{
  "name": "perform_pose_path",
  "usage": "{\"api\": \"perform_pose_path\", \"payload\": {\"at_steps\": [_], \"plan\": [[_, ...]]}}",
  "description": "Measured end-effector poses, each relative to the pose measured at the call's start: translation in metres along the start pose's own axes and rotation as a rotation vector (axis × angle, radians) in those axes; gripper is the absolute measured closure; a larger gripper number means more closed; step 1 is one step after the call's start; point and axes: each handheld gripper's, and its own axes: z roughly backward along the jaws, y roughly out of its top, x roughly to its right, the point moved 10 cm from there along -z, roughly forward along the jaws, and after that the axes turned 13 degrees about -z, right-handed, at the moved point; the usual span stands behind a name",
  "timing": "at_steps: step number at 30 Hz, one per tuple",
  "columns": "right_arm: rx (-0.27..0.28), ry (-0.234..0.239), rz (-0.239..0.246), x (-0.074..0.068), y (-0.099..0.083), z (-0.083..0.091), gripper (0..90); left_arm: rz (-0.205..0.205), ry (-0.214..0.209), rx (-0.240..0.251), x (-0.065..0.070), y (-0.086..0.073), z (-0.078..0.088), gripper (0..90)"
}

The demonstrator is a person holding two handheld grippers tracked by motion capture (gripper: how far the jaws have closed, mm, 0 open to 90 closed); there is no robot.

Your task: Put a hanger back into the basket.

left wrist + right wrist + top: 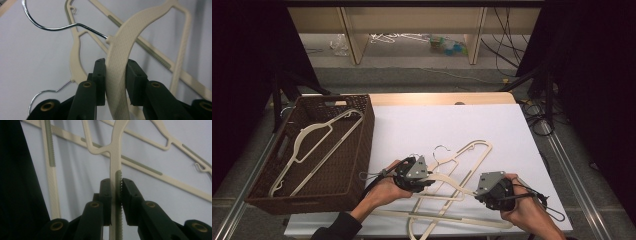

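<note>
Black jaws of the left claw (pixel 115 77) sit on either side of a cream plastic hanger (pixel 125 50), gripping its broad textured shoulder just below the point where the chrome hook (pixel 60 26) enters the plastic. Pads look pressed on both faces, though the right pad's contact is partly in shadow, so call that likely. Right claw (pixel 116 195) is clamped on a thin bar of the same hanger, with the ribbed green non-slip strip (pixel 119 185) against its right pad.

From above: left claw (pixel 414 175) and right claw (pixel 492 189) are both near the front edge of the white surface (pixel 422 125), apart from each other, each in one hand. Held hanger spans between them and appears raised slightly off the others. More cream hangers (pixel 469 152) lie under and beside it, crossed in a loose pile; exact count unclear, at least two.

Brown wicker basket (pixel 362 145) stands at the left edge of the surface, just beside the left hand. One cream hanger (pixel 312 137) lies inside it, tilted, hook end toward the far right corner.
</note>
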Motion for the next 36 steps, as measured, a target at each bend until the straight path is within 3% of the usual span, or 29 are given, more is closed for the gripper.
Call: {"api": "perform_pose_path", "payload": {"at_steps": [2, 3, 8, 11, 13, 18, 20, 22, 24, 29, 36], "plan": [[0.012, 0.003, 0.02, -0.001, 0.0, 0.001, 79.1, -0.008, 0.0, 0.016, 0.004, 0.004, 0.01, 72.7], [0.028, -0.001, 0.03, 0.0, 0.002, 0.001, 78.7, 0.009, 0.004, 0.028, 0.006, 0.006, 0.014, 73.0], [0.082, -0.022, 0.027, 0.003, 0.009, 0.006, 64.6, 0.03, -0.003, 0.055, 0.01, 0.01, 0.032, 75.3], [0.122, -0.038, 0.028, 0.005, 0.014, 0.011, 62.2, 0.085, -0.024, 0.093, 0.014, 0.015, 0.04, 77.3], [0.141, -0.049, 0.043, 0.005, 0.017, 0.015, 60.7, 0.097, -0.031, 0.117, 0.019, 0.02, 0.045, 79.1], [0.185, -0.055, 0.027, 0.004, 0.024, 0.023, 57.2, 0.15, -0.068, 0.145, 0.029, 0.03, 0.055, 84.2], [0.192, -0.052, 0.02, 0.004, 0.024, 0.026, 56.0, 0.151, -0.051, 0.132, 0.03, 0.03, 0.057, 85.4], [0.207, -0.058, 0.021, 0.006, 0.026, 0.029, 55.3, 0.176, -0.062, 0.148, 0.03, 0.031, 0.06, 85.5], [0.227, -0.049, 0.005, 0.006, 0.028, 0.032, 54.8, 0.201, -0.056, 0.171, 0.027, 0.033, 0.062, 85.5], [0.295, -0.076, -0.023, 0.009, 0.036, 0.042, 53.4, 0.237, -0.015, 0.17, 0.015, 0.029, 0.07, 85.6], [0.336, -0.08, -0.008, 0.005, 0.04, 0.043, 51.6, 0.301, 0.047, 0.19, -0.008, 0.024, 0.09, 85.6]]}}
